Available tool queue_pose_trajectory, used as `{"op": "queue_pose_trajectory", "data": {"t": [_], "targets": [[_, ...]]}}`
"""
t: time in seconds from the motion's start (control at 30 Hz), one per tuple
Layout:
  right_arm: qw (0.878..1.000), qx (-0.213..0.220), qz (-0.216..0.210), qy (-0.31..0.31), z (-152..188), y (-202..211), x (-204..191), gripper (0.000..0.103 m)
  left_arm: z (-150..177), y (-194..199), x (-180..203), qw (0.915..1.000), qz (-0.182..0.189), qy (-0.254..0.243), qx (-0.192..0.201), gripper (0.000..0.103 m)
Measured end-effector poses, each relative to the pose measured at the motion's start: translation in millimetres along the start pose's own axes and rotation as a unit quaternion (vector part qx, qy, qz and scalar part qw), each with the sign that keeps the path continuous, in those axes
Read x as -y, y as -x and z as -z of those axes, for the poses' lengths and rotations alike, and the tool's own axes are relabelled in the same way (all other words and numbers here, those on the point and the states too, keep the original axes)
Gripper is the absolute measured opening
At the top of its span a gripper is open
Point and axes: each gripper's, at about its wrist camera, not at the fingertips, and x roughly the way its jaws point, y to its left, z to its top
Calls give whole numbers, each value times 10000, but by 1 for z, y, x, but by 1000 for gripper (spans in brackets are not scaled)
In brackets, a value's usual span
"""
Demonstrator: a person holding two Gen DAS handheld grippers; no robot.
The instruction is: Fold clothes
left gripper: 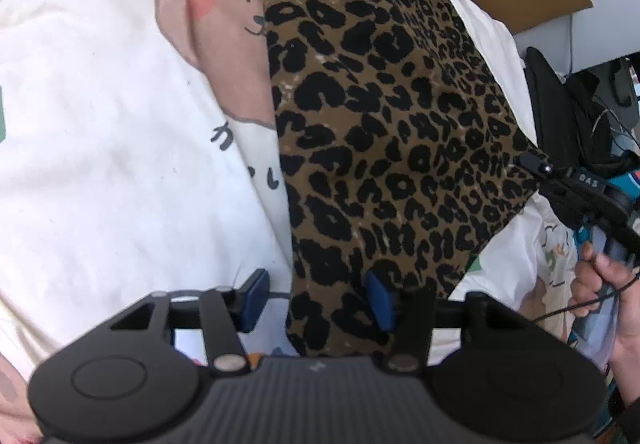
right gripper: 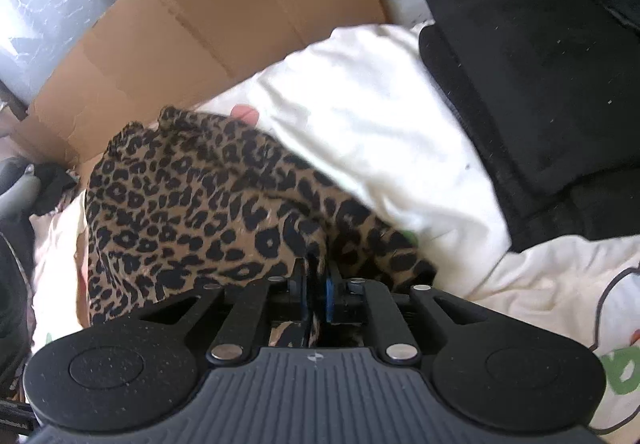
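Note:
A leopard-print garment [left gripper: 380,115] lies stretched over the white cartoon-print bedding [left gripper: 100,131]. My left gripper [left gripper: 318,298] is open at the garment's near end. The cloth's edge runs between the jaws and drapes against the right blue pad [left gripper: 380,302], while the left pad [left gripper: 256,294] stands clear on the bedding. In the right wrist view the same garment [right gripper: 192,195] bunches ahead of my right gripper [right gripper: 316,284], which is shut on a fold of it. From the left wrist view, the right gripper's fingertips [left gripper: 534,163] pinch the garment's far right corner.
A brown cardboard box [right gripper: 224,15] stands behind the bed. Folded black clothing [right gripper: 540,83] lies on the bedding to the right. A person's hand [left gripper: 600,284] holds the right gripper's handle. Dark bags and cables [left gripper: 592,103] crowd the right side.

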Motion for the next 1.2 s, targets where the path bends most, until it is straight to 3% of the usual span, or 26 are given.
{"op": "queue_pose_trajectory", "data": {"t": [0.1, 0.53, 1.0, 1.13, 1.2], "targets": [[10000, 71, -2, -2, -2, 2, 5, 6, 7, 2, 3, 10000, 14, -8, -34, 47], [9995, 304, -20, 107, -18, 21, 10, 2, 10, 1, 6, 10000, 13, -55, -46, 47], [9995, 32, 248, -183, -3, 2, 40, 2, 33, -10, -5, 9990, 7, -338, -281, 47], [9987, -66, 300, -418, -3, -1, 50, 7, 37, -8, -20, 9990, 3, -302, -319, 47], [9984, 13, 350, -449, -5, 4, 52, 15, 36, -1, -19, 9988, -88, -396, -290, 47]]}}
